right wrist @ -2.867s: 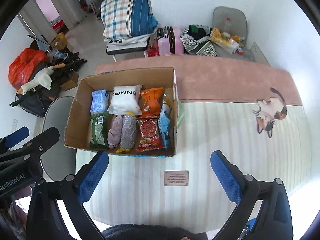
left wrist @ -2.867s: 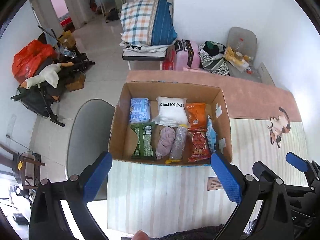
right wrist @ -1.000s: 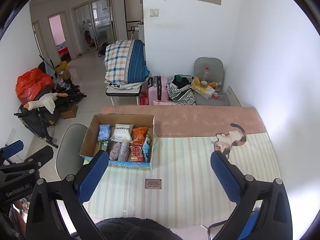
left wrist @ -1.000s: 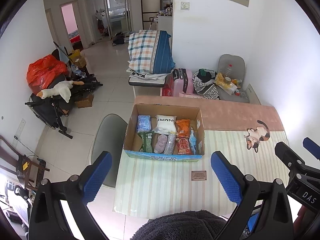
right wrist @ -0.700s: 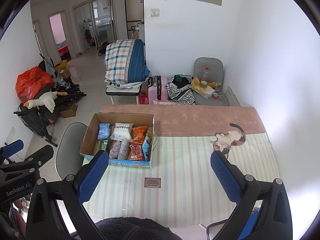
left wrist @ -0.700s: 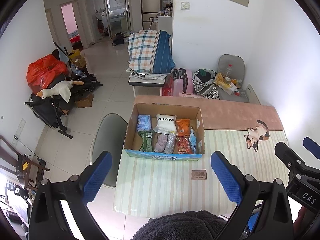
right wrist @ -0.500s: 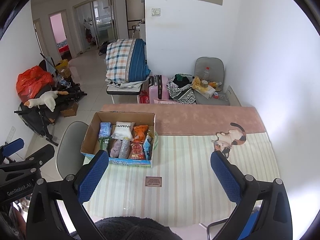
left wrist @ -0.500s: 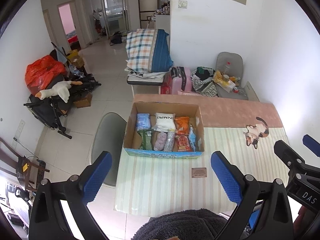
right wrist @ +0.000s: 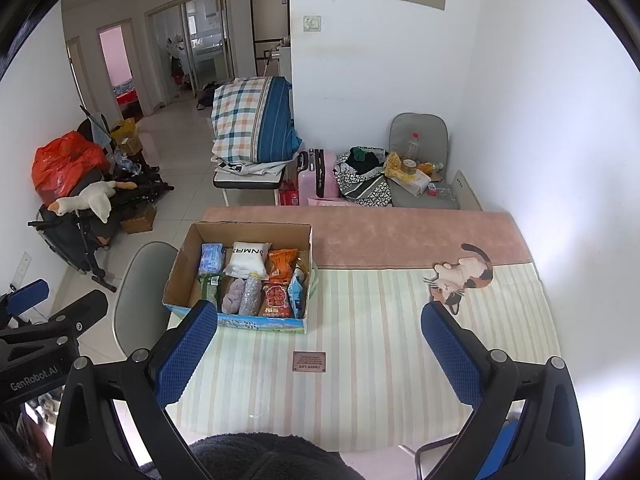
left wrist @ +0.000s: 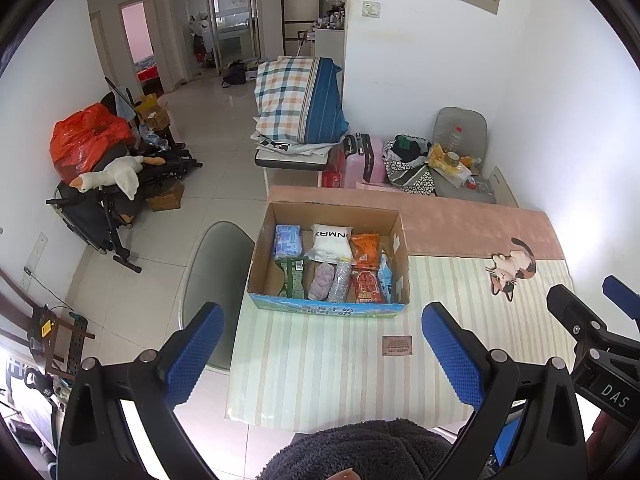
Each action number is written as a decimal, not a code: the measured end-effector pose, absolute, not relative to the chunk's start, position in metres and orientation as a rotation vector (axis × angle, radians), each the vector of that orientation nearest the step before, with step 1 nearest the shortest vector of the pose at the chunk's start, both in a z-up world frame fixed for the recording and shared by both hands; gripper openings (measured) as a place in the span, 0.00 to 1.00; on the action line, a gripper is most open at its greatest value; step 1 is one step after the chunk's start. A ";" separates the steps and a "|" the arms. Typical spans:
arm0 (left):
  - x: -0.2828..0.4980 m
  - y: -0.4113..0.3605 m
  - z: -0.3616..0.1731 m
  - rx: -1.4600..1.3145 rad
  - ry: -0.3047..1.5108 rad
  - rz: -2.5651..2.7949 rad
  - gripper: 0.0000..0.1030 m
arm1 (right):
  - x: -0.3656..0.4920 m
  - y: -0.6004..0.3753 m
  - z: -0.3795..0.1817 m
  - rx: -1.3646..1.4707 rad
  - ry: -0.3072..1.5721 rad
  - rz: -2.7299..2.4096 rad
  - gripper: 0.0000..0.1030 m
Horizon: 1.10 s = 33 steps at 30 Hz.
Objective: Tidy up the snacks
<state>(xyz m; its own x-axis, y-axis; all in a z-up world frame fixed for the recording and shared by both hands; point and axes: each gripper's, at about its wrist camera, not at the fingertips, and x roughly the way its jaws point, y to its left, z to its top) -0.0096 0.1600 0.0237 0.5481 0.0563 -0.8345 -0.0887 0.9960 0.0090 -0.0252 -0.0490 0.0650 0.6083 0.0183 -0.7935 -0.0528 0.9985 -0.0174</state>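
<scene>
The left gripper (left wrist: 322, 354) is held high above the near edge of the table (left wrist: 320, 380), its blue-padded fingers spread wide with nothing between them. The right gripper (right wrist: 320, 354) hangs the same way, fingers wide apart and empty. In the left wrist view only part of the right gripper shows, cut off at 4 o'clock; in the right wrist view the left one is cut off at 8 o'clock.

The cardboard box (left wrist: 328, 308) of snacks sits on the striped table cover near the table's left side, at 12 o'clock from the left gripper and at about 11 o'clock from the right. Inside it lie a white bag (left wrist: 331, 237), an orange packet (left wrist: 365, 245), a pale blue packet (left wrist: 288, 240), a green packet (left wrist: 294, 276), a red packet (left wrist: 366, 285), a silvery tube-shaped pack (left wrist: 339, 280) and a mauve bundle (left wrist: 321, 279); print on them is too small to read, and a blue packet against the right wall is mostly hidden. In the right wrist view the gripper's left finger covers the box's near left corner.

A small brown label (left wrist: 397, 345) lies on the cover just in front of the box. A cat figure (left wrist: 510, 268) sits at 2 o'clock. A dark fuzzy sleeve (left wrist: 360, 450) fills 6 o'clock.
</scene>
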 end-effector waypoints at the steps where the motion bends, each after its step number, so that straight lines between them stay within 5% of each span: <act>1: -0.010 0.160 0.024 -0.031 0.985 0.089 0.98 | -0.025 -0.049 0.065 -0.039 0.918 0.042 1.00; 33: -0.002 0.163 0.020 -0.026 0.967 0.110 0.98 | -0.009 -0.044 0.062 -0.038 0.915 0.042 1.00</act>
<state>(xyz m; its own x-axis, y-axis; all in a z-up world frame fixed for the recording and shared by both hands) -0.0019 0.1626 0.0203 0.5628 0.0817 -0.8226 -0.1046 0.9941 0.0271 -0.0086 -0.0441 0.0624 0.6094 0.0204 -0.7926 -0.0531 0.9985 -0.0151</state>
